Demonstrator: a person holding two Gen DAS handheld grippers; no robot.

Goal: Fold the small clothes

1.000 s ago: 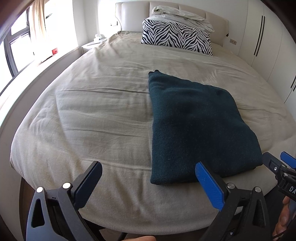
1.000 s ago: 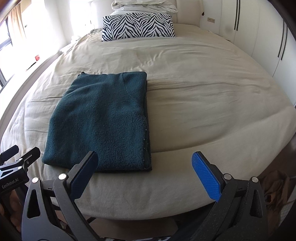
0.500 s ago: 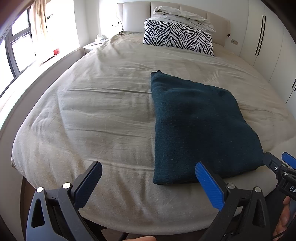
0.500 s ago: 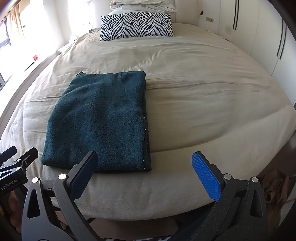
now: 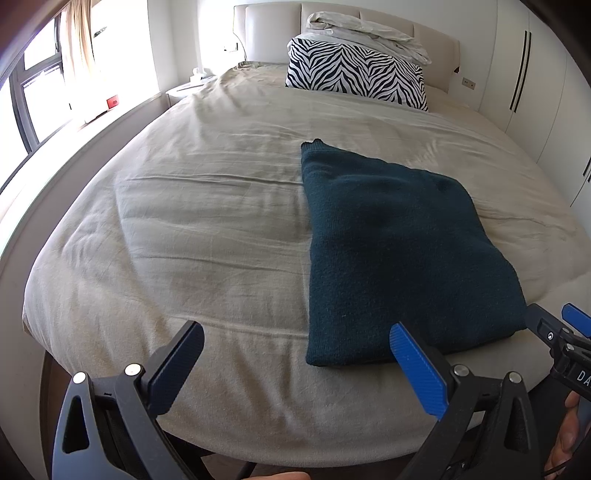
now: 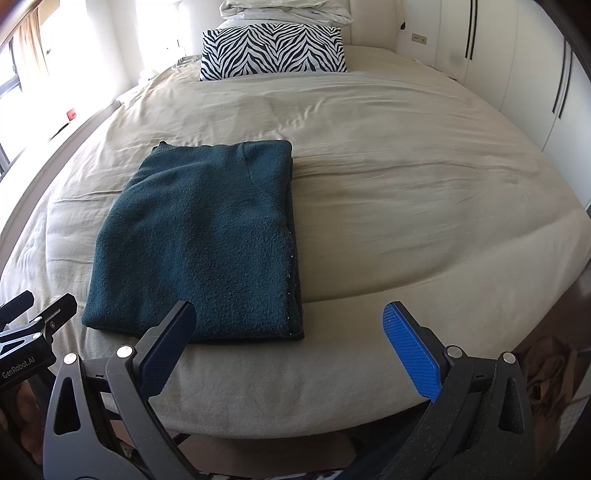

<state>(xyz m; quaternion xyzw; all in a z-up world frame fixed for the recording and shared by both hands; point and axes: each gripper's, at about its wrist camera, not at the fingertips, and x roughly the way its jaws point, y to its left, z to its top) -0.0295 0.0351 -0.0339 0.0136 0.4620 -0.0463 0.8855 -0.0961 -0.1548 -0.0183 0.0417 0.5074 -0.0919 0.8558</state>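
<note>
A dark teal knitted garment (image 5: 391,254) lies folded into a flat rectangle on the beige bed (image 5: 207,229); it also shows in the right wrist view (image 6: 207,240). My left gripper (image 5: 295,358) is open and empty, over the bed's near edge, just left of the garment's near corner. My right gripper (image 6: 290,338) is open and empty, over the near edge, at the garment's near right corner. Each gripper shows at the edge of the other's view, the right one (image 5: 561,332) and the left one (image 6: 33,325).
A zebra-print pillow (image 5: 354,75) and a pile of white bedding (image 5: 365,33) sit at the headboard. Windows and a ledge (image 5: 74,122) run along the left. White wardrobe doors (image 6: 517,74) stand at the right. The floor (image 6: 546,369) shows below the bed's near edge.
Both grippers have drawn back slightly from the bed; the garment sits a little further off in both views. The jaws stay open. The garment has not moved.
</note>
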